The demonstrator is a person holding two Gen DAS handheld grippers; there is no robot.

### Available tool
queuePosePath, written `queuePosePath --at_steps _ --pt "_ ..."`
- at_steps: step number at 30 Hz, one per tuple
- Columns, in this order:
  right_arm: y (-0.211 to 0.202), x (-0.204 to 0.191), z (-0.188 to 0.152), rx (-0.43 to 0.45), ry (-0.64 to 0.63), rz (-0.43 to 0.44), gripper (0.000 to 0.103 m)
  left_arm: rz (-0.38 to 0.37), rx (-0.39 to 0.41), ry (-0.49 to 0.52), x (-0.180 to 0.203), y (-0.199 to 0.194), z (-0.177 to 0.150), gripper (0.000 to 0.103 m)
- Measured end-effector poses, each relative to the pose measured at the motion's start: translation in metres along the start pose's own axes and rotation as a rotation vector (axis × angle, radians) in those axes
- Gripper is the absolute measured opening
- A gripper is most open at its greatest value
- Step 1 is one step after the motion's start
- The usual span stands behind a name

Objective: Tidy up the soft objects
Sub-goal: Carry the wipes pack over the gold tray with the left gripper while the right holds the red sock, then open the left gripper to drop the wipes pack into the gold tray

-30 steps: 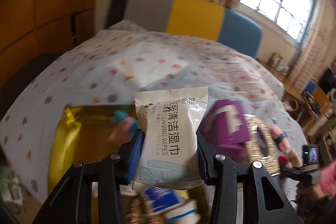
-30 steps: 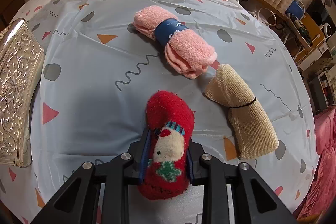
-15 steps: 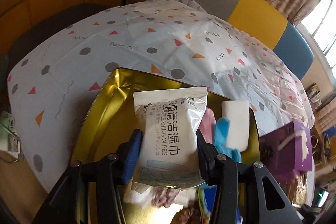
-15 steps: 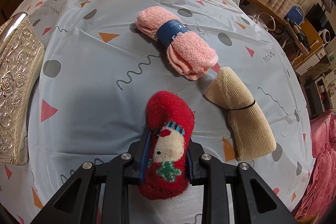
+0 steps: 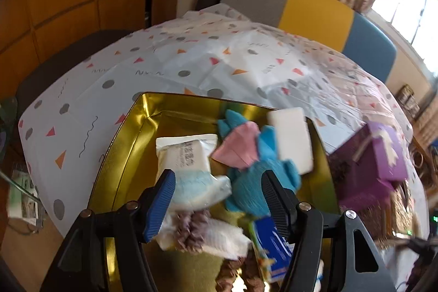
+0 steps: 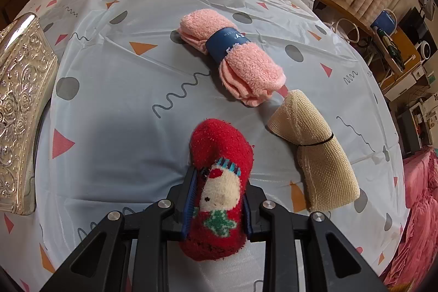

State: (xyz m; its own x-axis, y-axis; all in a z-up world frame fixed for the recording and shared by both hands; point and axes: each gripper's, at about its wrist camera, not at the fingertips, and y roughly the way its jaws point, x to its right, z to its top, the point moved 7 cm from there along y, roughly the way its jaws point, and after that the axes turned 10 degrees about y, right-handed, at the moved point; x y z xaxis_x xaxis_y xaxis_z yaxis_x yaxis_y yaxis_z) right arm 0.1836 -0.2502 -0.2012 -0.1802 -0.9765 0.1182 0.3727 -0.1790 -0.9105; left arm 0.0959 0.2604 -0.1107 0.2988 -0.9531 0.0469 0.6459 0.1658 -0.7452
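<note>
The wipes packet (image 5: 189, 158) lies inside the gold tin (image 5: 123, 133), by its left wall, tilted and blurred between the spreading fingers of your left tool (image 5: 216, 199), whose jaws are opening with no pad pressing on it: it is released. Let them go fully wide before you lift, and draw straight back so the left pad does not catch the packet's crimped end. Inside the tin, right of the packet, sit a pink and blue cloth bundle (image 5: 246, 152) and a white sponge (image 5: 293, 138); more soft things crowd the near end, so keep the fingers off them. A purple box (image 5: 380, 155) stands just outside the tin's right wall. Your right tool (image 6: 217, 203) is clenched on the red sock (image 6: 219, 182), well right of the tin's embossed lid (image 6: 19, 111). Past the sock, a pink towel roll (image 6: 235, 56) and a tan mesh bundle (image 6: 317, 152) wait on the bench (image 6: 123, 127).
</note>
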Motion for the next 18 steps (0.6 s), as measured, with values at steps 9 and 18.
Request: queuePosePath --at_steps 9,18 --pt "-0.001 -0.001 0.0 0.004 -0.004 -0.004 0.028 0.016 0.11 0.111 0.023 -0.047 -0.005 0.071" --pt "0.0 0.005 0.003 -0.013 0.049 0.035 0.026 0.012 0.145 0.175 0.034 -0.069 -0.014 0.075"
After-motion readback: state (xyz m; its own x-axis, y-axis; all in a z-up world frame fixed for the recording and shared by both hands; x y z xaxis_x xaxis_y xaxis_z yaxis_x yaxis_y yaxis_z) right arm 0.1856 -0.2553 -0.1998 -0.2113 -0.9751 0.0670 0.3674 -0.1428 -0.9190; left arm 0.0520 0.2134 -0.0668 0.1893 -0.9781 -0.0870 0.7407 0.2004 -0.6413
